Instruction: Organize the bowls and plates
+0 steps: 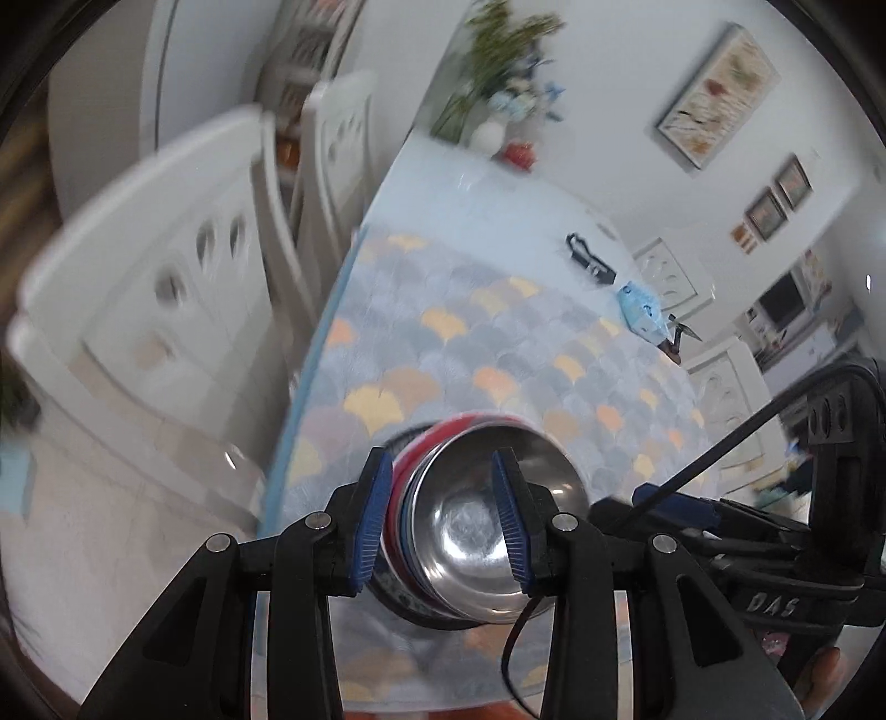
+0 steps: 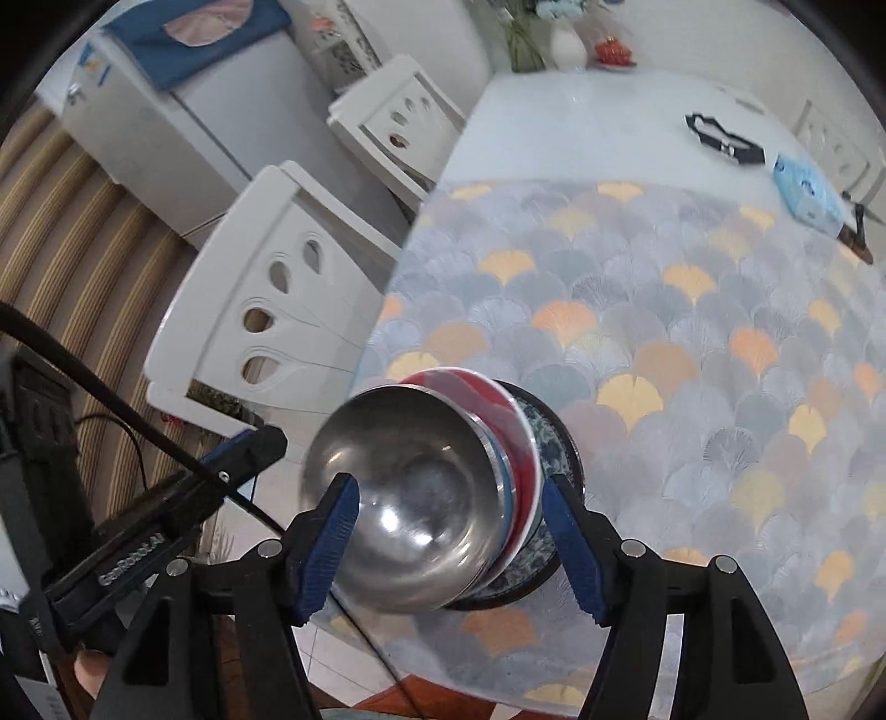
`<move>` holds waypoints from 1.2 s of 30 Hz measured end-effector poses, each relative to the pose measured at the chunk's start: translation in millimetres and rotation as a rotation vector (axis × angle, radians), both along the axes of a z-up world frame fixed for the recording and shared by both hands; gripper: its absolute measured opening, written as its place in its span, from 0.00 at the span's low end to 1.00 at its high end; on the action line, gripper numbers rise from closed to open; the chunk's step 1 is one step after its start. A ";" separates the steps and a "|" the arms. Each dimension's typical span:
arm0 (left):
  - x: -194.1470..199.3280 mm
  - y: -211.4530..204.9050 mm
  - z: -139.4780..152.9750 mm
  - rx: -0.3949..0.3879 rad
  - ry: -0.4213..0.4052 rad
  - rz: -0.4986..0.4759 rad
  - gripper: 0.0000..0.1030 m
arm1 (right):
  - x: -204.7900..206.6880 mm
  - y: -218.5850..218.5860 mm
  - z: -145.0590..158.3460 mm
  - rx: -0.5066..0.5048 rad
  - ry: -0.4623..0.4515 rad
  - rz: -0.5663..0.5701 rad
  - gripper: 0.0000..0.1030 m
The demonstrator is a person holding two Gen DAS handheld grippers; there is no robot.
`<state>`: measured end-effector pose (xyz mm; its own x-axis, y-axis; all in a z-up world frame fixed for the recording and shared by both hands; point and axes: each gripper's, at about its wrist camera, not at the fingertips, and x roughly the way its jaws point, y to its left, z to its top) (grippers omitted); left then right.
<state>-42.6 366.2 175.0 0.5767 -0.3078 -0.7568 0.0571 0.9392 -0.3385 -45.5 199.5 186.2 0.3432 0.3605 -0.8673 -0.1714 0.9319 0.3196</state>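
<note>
Stacking looks finished: a steel bowl (image 2: pixel 410 498) is nested on plates (image 2: pixel 512 443) near the table (image 2: pixel 720 387) edge; both the left gripper (image 1: pixel 443 523) and right gripper (image 2: pixel 451 545) are spread, nothing pinched.

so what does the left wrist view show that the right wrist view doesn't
Only the left wrist view shows the framed pictures on the wall and the left tool, its pads straddling the rim of the steel bowl.

Only the right wrist view shows the white fridge with a blue cloth on top, the striped curtain, and the right tool, jaws set wide around the stack.

Both show the steel bowl on the stacked plates, the fan-patterned tablecloth, white chairs, flowers in a vase and the blue pack.
</note>
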 end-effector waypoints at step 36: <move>-25.4 -18.4 57.8 0.247 -0.222 0.058 0.88 | -49.0 -1.2 34.2 -0.163 -0.113 -0.146 0.72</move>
<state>-68.0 347.9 232.7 0.7472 -0.0923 -0.6582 0.0479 0.9952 -0.0852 -94.5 198.3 220.4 0.4791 0.1582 -0.8634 -0.0575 0.9872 0.1490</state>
